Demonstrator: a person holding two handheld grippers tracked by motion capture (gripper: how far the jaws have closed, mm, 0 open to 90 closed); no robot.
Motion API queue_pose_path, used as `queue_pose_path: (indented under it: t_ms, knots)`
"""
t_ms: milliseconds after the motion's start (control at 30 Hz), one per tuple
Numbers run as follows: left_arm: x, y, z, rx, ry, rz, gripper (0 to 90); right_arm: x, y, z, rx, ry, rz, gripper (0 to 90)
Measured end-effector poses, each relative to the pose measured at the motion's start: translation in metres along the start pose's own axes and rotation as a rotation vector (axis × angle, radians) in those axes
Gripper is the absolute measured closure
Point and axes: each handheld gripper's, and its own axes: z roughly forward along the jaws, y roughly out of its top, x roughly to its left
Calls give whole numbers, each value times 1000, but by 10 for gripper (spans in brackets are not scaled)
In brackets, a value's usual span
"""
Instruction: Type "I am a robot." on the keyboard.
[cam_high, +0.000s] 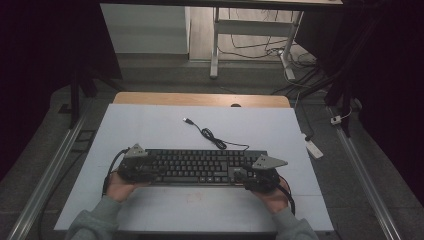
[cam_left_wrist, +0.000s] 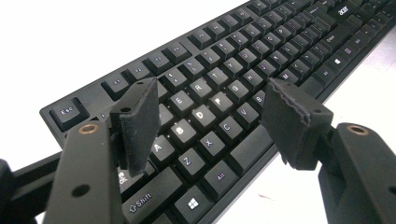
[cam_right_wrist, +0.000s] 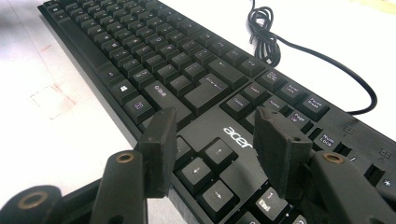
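Keyboard lies flat on the table; left gripper and right gripper both hover jaws apart over its ends, nothing lifted yet

My black Acer keyboard lies flat near the front of the white table, long side running left to right, keys up. Its black cable trails from the far edge in a loose bundle, the plug lying farther back.

Keyboard across the table's near half — cable behind it, left tool and right tool over its ends.
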Motion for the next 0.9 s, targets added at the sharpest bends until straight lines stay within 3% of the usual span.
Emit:
queue_pose_path:
  t_ms: [433,900]
  knots:
    - [4,0,1,-2,33,6,462,0,0,0,-1,0,-2,502]
    - [0,9,15,7,27,65,869,1,0,2,5,2,-2,502]
